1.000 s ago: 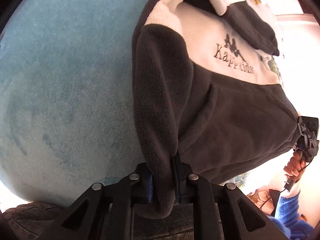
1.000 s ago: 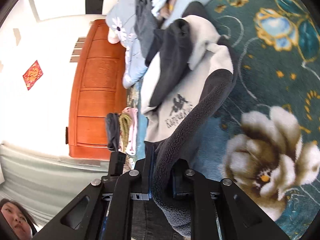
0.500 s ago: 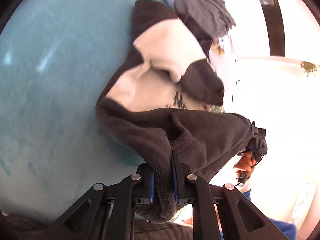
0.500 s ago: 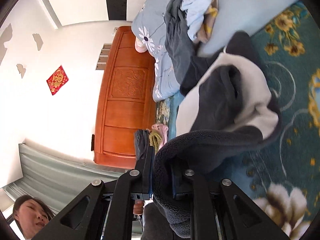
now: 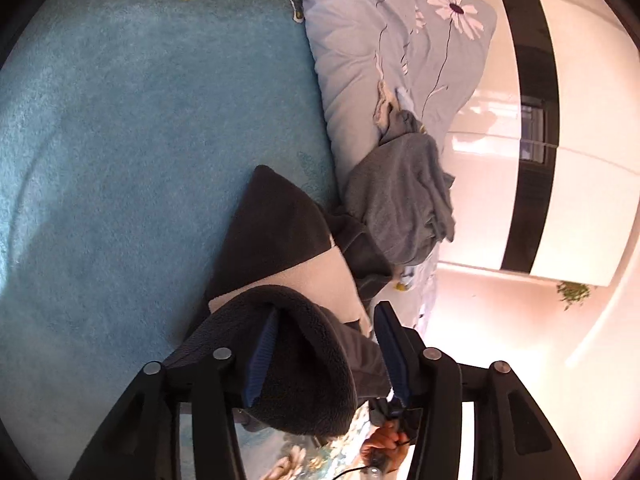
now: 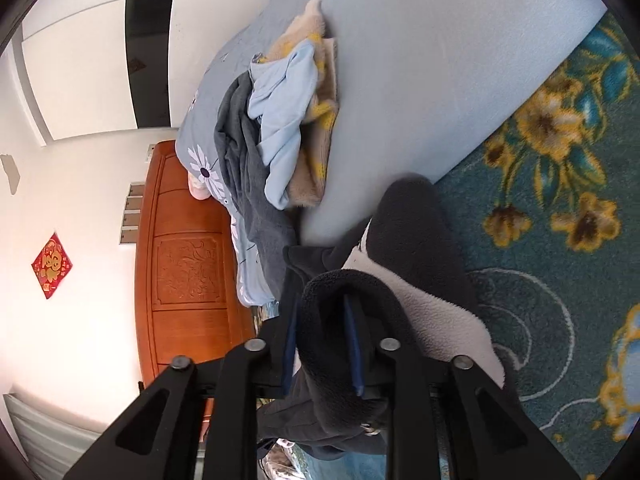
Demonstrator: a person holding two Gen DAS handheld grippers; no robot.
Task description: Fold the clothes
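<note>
A dark grey and cream fleece top (image 5: 280,248) lies folded over itself on the blue blanket (image 5: 120,140). Its dark hem drapes over one blue pad of my left gripper (image 5: 324,356), whose jaws stand wide apart. In the right wrist view the same fleece top (image 6: 420,264) hangs over the pad of my right gripper (image 6: 322,344), also open, with fleece loose between the fingers. Neither gripper pinches the cloth.
A grey garment (image 5: 404,200) lies on a pale blue floral quilt (image 5: 392,52). A pile of light blue, beige and grey clothes (image 6: 288,128) sits beyond the fleece. A teal floral rug (image 6: 560,200) and a wooden headboard (image 6: 184,256) are nearby.
Both grippers carried the hem forward over the top, folding it, then opened. The fleece now lies loose over their pads instead of being clamped.
</note>
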